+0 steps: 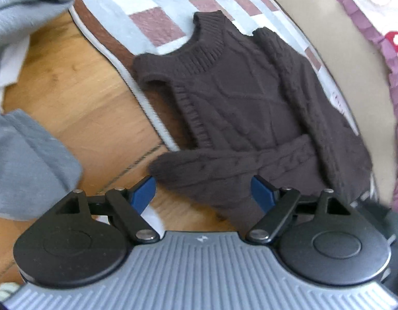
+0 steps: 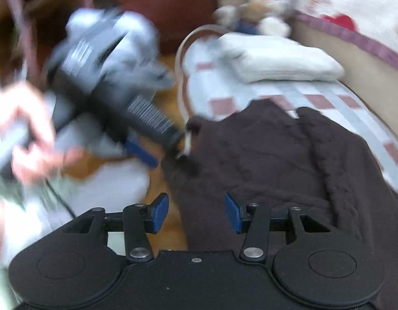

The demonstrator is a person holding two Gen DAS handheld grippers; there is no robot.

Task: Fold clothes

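Brown cable-knit wool sweater (image 1: 250,98) on smooth, glossy wooden floor (image 1: 77,98)

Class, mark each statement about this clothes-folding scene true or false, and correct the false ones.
1. The brown cable-knit sweater lies on a checked mat. True.
2. The left gripper is clamped on a sleeve. False: its jaws stand open, pressing nothing.
3. One sleeve lies folded across the sweater's body. True.
4. The floor is carpeted. False: it is wood.
5. The right gripper is shut. False: it is open.
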